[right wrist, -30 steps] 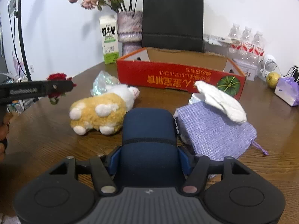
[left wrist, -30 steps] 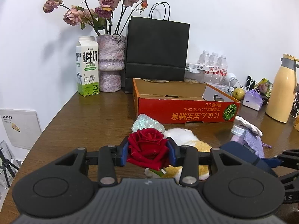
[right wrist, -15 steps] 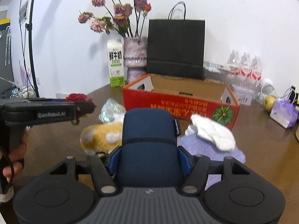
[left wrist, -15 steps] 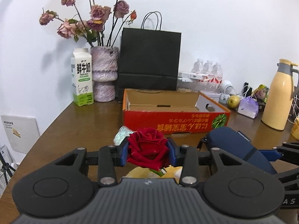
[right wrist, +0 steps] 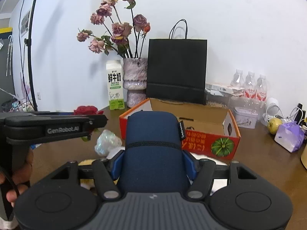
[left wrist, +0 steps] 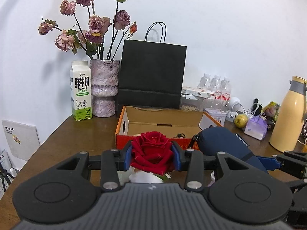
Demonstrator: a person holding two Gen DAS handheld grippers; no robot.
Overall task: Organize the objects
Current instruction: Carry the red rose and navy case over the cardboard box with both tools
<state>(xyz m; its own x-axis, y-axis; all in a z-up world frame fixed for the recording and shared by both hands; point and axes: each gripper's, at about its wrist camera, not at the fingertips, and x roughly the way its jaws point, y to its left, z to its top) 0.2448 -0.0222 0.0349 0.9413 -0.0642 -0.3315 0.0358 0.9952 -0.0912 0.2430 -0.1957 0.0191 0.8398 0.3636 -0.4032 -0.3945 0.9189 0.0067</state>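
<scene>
My left gripper [left wrist: 152, 157] is shut on a red rose [left wrist: 151, 152] and holds it above the table, in front of the open orange cardboard box [left wrist: 165, 122]. My right gripper [right wrist: 153, 161] is shut on a navy blue zipped pouch [right wrist: 153, 145], raised before the same box [right wrist: 226, 141]. The pouch also shows at the right of the left wrist view [left wrist: 224, 143]. The rose [right wrist: 87, 110] and the left gripper's body show at the left of the right wrist view. A yellow-and-white plush toy [right wrist: 86, 163] lies mostly hidden below my grippers.
A vase of dried roses [left wrist: 104, 90], a milk carton [left wrist: 81, 94] and a black paper bag [left wrist: 151, 76] stand behind the box. A yellow thermos [left wrist: 287, 115], water bottles [left wrist: 214, 86], an apple [left wrist: 240, 120] and a purple bag [left wrist: 256, 127] sit at the right. A crinkly wrapper [right wrist: 107, 141] lies left.
Both grippers have risen and moved toward the box, carrying the rose and the pouch. The plush toy and purple cloth bag have dropped out of sight below them.
</scene>
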